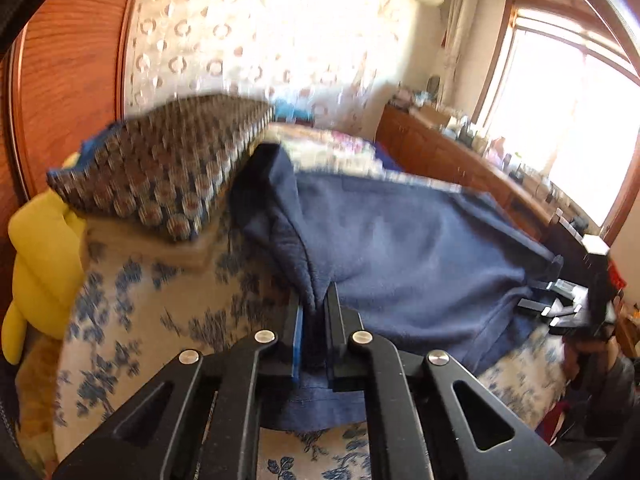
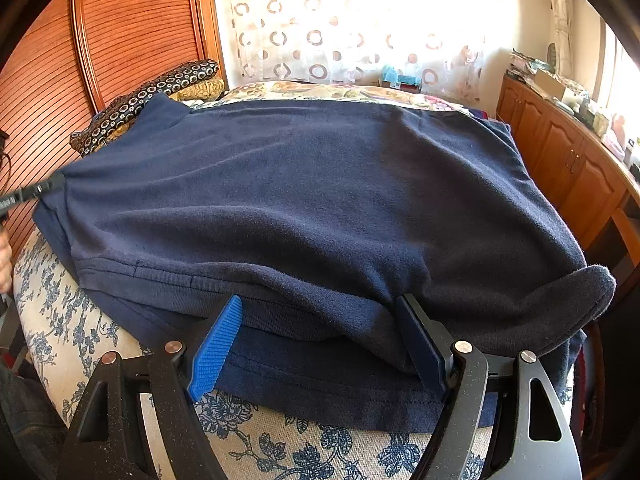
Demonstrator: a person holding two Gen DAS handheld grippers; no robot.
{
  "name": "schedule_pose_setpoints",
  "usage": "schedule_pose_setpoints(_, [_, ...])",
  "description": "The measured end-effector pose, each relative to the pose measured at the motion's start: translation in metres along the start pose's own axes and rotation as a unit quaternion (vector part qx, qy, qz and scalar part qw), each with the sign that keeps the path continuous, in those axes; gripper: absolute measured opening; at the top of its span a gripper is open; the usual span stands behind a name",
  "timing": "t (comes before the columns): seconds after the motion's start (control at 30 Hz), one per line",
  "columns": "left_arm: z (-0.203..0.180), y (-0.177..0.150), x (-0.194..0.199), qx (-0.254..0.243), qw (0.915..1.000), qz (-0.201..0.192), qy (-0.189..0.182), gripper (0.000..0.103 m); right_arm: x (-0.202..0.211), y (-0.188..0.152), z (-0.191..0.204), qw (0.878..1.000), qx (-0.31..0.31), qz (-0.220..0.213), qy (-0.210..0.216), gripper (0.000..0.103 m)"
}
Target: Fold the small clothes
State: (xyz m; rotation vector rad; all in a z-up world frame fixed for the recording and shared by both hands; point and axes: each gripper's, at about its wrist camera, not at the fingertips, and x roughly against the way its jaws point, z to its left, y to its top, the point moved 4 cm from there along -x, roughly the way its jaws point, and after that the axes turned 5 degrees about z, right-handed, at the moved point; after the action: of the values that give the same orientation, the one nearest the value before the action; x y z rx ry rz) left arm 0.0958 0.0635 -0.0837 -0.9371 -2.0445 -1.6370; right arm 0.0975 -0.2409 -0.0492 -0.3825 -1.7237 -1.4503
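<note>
The garment (image 2: 304,200) lies on the bed (image 2: 280,448), pillow (image 2: 144,100) behind-left

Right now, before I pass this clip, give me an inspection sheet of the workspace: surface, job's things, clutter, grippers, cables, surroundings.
Surface: bed cover, cream with blue flower print, bare along the near edge.
Job's things: one navy garment spread across the cover, hem toward the right wrist camera, one edge raised where it is gripped.
Clutter: patterned cushion beyond the garment; yellow soft item at the bed's edge.
Grippers: left gripper shut on a pinch of the garment; right gripper open, its fingers either side of the hem fold, not pressing.
Cables: nothing seen.
Surroundings: wooden headboard, patterned curtain, wooden cabinet crowded with small items, bright window.
</note>
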Motion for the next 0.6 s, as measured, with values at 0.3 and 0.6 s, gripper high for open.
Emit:
schedule_pose_setpoints(0.3, [-0.002, 0.023, 0.038, 0.000, 0.9985, -0.055, -0.006, 0.009, 0.010, -0.002, -0.012, 0.999, -0.032, -0.036, 0.016, 0.080])
schedule_pose_setpoints(0.6, [-0.018, 0.020, 0.022, -0.024, 0.9992, -0.030, -0.012, 0.009, 0.008, -0.007, -0.011, 0.998, -0.040, -0.044, 0.016, 0.080])
